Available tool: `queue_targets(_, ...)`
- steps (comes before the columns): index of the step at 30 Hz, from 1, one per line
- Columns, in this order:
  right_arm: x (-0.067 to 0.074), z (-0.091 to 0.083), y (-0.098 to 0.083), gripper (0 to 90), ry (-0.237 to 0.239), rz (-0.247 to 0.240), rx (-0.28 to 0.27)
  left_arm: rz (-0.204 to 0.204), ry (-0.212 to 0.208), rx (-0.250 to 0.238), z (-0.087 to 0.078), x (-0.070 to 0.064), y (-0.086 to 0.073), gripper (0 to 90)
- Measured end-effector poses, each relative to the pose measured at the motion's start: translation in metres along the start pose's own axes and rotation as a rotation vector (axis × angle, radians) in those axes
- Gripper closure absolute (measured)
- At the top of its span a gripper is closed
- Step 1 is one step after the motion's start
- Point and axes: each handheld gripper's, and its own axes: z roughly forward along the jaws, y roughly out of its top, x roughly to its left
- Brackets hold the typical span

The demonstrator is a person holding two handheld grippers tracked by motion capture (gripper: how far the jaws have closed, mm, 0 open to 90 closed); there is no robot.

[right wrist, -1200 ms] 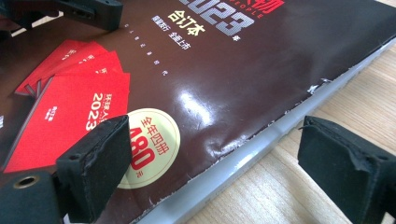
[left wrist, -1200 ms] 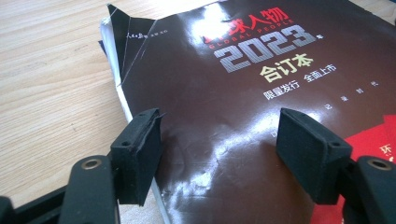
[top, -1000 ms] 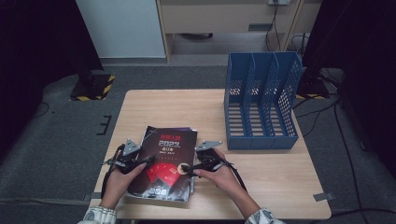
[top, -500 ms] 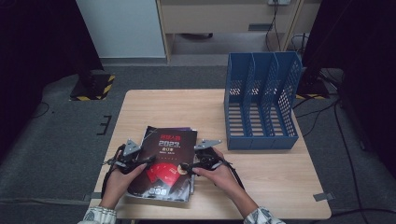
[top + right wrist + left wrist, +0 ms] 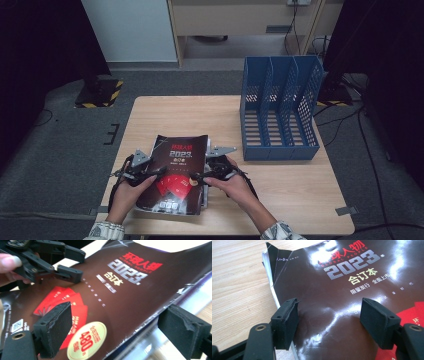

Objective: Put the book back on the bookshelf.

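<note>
High view: a thick dark-covered magazine [image 5: 175,172] lies flat on the near left part of the wooden worktop [image 5: 280,185], its cover facing up and its title end pointing away from the person. A blue file rack [image 5: 280,117] with 3 upright compartments stands on the far right part of the worktop, well apart from the magazine.

The left gripper [image 5: 150,172] sits at the magazine's left edge, held in the person's left hand [image 5: 127,192]; the right gripper [image 5: 200,176] sits at its right edge, held in the right hand [image 5: 235,185].

Left gripper view: the jaws of the left gripper [image 5: 328,316] stand moderately wide, spread over the glossy cover, with 1 pad at the magazine's left edge near a folded corner and the other over the cover's middle. The pads do not press on anything.

Right gripper view: the jaws of the right gripper [image 5: 120,333] stand wide apart, 1 pad above the red cards printed on the cover, the other beyond the magazine's page edge. Nothing is clamped. The left gripper appears farther off, above the cover.
</note>
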Motion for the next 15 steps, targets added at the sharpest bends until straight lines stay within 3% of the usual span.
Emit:
queue_targets(6, 0.007, 0.010, 0.000, 13.2, 0.021, -0.034, 0.028, 0.000, 0.000, -0.006, 0.000, 0.000, -0.001, 30.6)
queue_targets(15, 0.010, 0.018, -0.004, 22.6, 0.053, -0.054, 0.046, 0.000, 0.000, -0.008, 0.000, 0.000, -0.001, 30.6)
